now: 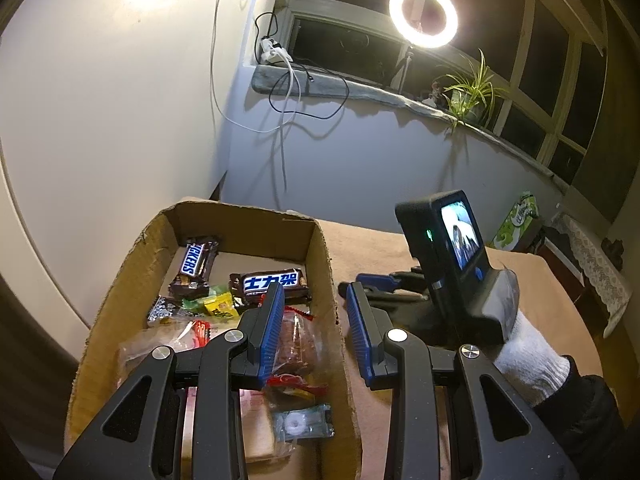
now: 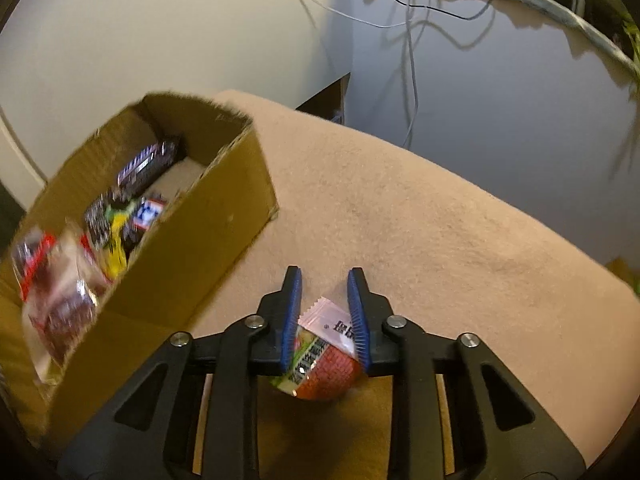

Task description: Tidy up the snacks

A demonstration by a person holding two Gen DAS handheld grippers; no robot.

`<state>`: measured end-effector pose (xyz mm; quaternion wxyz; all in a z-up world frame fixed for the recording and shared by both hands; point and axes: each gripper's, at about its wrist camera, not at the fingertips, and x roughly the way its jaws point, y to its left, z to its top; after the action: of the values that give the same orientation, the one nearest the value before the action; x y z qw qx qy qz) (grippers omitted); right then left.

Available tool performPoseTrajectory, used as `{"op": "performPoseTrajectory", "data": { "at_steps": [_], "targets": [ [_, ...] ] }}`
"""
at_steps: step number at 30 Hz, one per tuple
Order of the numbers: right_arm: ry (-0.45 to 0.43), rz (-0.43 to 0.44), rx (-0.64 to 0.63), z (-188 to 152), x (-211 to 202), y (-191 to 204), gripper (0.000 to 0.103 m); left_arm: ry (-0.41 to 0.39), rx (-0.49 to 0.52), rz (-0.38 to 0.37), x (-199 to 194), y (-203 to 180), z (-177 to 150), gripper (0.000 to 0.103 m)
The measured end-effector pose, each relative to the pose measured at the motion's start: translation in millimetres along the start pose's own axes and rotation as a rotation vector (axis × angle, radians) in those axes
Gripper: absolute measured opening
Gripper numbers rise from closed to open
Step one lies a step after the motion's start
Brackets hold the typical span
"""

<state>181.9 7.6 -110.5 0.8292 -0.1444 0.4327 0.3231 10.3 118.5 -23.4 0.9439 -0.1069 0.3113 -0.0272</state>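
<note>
A cardboard box [image 1: 322, 264] holds several snacks: two Snickers bars [image 1: 276, 282], small candies and a clear packet of brown cake [image 1: 298, 344]. My left gripper [image 1: 314, 300] is open and empty, its fingers astride the box's right wall. My right gripper [image 2: 325, 280] is shut on a small red, white and green snack packet [image 2: 326, 350], held over the tan tablecloth [image 2: 440, 240] right of the box [image 2: 208, 232]. The right gripper also shows in the left wrist view [image 1: 362, 282], low on the table beside the box.
A ring light [image 1: 423, 14] and a potted plant [image 1: 472, 92] stand on the window sill, with cables hanging down the wall. A green box [image 1: 516, 222] sits at the table's far right.
</note>
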Motion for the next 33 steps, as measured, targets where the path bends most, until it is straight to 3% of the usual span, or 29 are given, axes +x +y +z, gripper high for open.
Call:
{"op": "performPoseTrajectory", "data": {
  "at_steps": [4, 9, 16, 20, 21, 25, 28, 33],
  "targets": [
    [0.005, -0.042, -0.094, -13.9, -11.3, 11.5, 0.023, -0.007, -0.002, -0.002, -3.7, -0.1, -0.3, 0.031],
    [0.024, -0.044, -0.109, -36.0, -30.9, 4.0, 0.022, -0.007, 0.010, -0.013, -4.4, -7.1, -1.0, 0.031],
    [0.026, -0.092, 0.010, -70.3, -63.1, -41.6, 0.022, 0.012, 0.060, -0.044, 0.2, -34.7, -7.1, 0.031],
    [-0.062, -0.045, 0.188, -91.6, -96.5, -78.1, 0.023, 0.028, 0.094, -0.060, 5.6, -55.1, -10.6, 0.031],
    [-0.107, -0.027, 0.241, -97.5, -110.0, -88.3, 0.028, 0.032, 0.101, -0.063, 7.5, -60.2, -11.3, 0.031],
    [-0.251, -0.032, 0.337, -114.9, -145.8, -108.4, 0.067, 0.059, 0.130, -0.077, 16.9, -81.9, -15.4, 0.031],
    [-0.303, 0.035, 0.364, -125.9, -151.2, -111.8, 0.068, 0.085, 0.160, -0.087, 25.2, -97.3, -22.0, 0.031],
    [-0.333, 0.074, 0.366, -134.6, -151.2, -111.6, 0.068, 0.155, 0.183, -0.094, 47.4, -112.4, -35.1, 0.031]
  ]
}}
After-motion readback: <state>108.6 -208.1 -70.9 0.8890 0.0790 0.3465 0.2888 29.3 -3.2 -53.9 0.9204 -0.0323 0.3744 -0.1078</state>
